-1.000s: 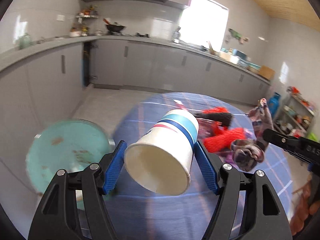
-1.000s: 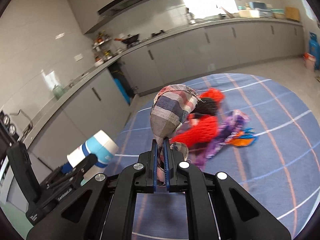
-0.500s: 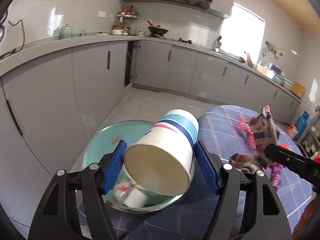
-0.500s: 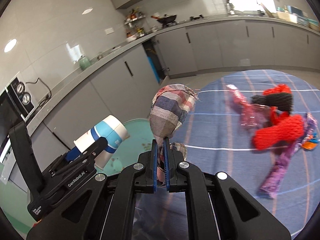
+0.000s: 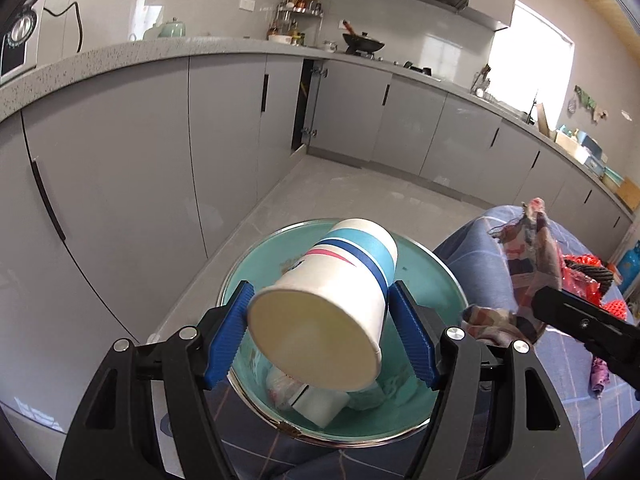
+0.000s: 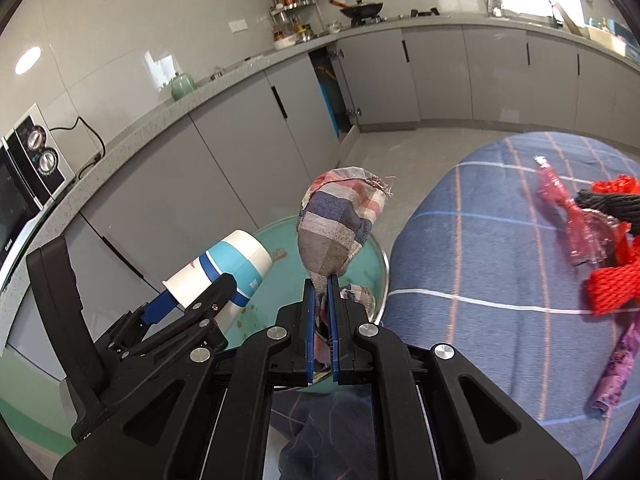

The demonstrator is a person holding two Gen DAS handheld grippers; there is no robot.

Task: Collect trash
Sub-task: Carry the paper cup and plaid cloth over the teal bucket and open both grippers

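Teal-lined bin (image 5: 436,276) with a metal rim sits on the floor beside the blue checked tablecloth (image 6: 480,264), directly under both tools. Left gripper (image 5: 320,336) clamps a white paper cup (image 5: 328,304) with blue bands, tipped on its side, mouth toward the camera, hanging over the bin opening. Right gripper (image 6: 320,320) is pinched nearly closed on a plaid cloth scrap (image 6: 340,220), which stands up above the jaws over the bin's edge. Some trash already lies in the bin, including a small white cup (image 5: 320,404).

Step in hand: carrying to drop-off. Next move likely calls for releasing both loads over the opening. Red netting (image 6: 612,284) and wrappers (image 6: 568,216) wait on the tablecloth, uncollected.
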